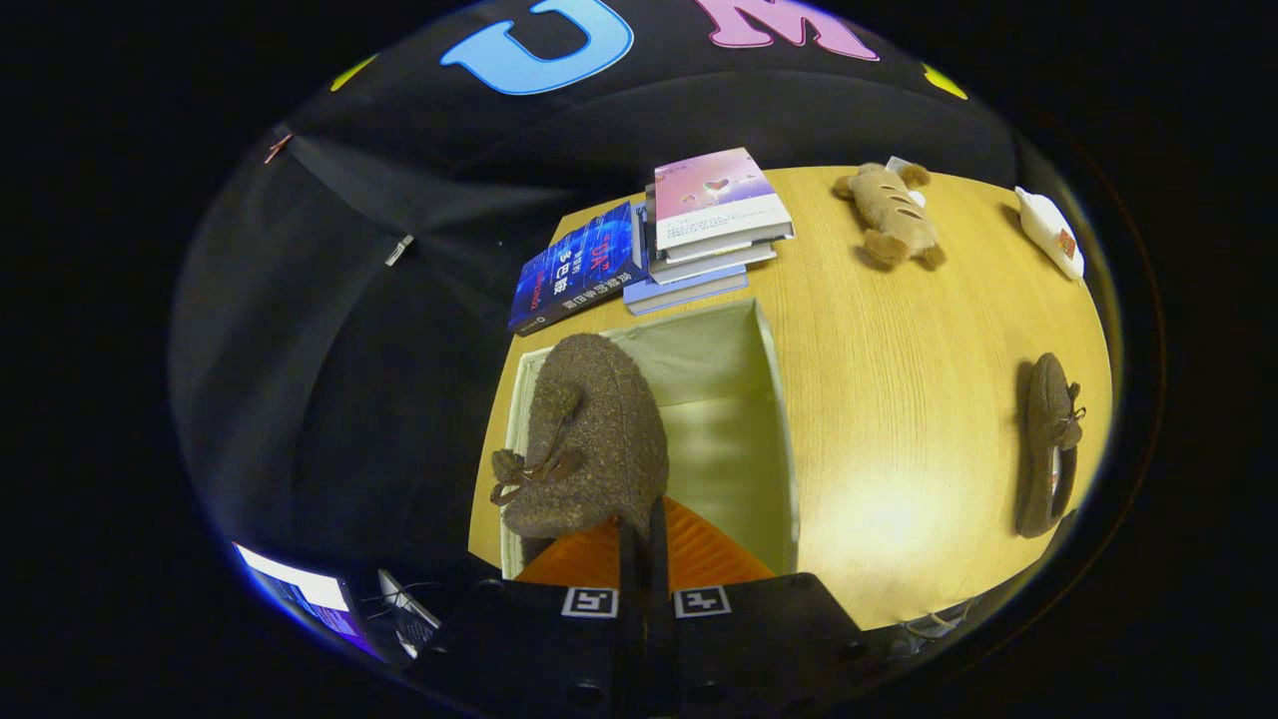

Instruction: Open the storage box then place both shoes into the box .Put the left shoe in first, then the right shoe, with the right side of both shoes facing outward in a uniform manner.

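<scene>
Gripper point(644, 544) fingers pinch the shoe point(589, 439) by its heel edge over the open box point(779, 419); the shoe hides the box's left side; second shoe point(1048, 444) lies well apart

- Gripper point(644, 539): fingers nearly closed together, pinching the rear edge of a brown fuzzy shoe point(589, 434) with a bow, held over the open storage box point(774, 399).
- Storage box: pale interior, sits on the wooden table point(899, 399) at its near-left part.
- Second brown shoe point(1048, 444): lies on the table well apart, right of the box.
- Beyond the box: stack of books point(709, 225), blue book point(574, 268) leaning beside it.
- Far side: plush toy point(892, 213); white object point(1048, 232) at the table's edge.
</scene>
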Demonstrator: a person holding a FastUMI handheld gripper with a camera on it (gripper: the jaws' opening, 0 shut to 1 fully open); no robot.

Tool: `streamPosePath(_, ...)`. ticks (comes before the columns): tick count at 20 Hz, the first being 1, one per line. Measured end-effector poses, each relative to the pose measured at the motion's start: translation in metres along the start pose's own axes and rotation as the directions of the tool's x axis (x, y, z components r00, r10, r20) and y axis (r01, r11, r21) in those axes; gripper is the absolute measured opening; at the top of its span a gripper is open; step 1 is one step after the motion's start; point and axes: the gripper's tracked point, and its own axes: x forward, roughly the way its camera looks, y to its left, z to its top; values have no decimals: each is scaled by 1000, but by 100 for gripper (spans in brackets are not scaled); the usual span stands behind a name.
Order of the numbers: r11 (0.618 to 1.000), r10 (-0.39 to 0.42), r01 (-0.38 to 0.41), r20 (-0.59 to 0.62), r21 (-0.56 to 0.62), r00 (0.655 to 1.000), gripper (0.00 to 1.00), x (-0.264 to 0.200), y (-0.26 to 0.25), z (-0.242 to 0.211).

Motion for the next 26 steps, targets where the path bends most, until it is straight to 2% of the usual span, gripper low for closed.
streamPosePath(9,999,-46,47,-38,24,998,7,33,11,-15)
streamPosePath(11,999,-10,12,-51,44,999,13,37,21,-17)
streamPosePath(12,998,8,-5,-57,55,998,22,40,23,-16)
streamPosePath(13,998,30,-26,-60,64,998,26,40,30,-18)
streamPosePath(16,998,41,-38,-65,46,997,100,39,33,-17)
streamPosePath(22,998,48,-46,-49,46,998,99,26,25,-10)
streamPosePath(26,997,75,-75,-7,20,997,99,-5,17,2)
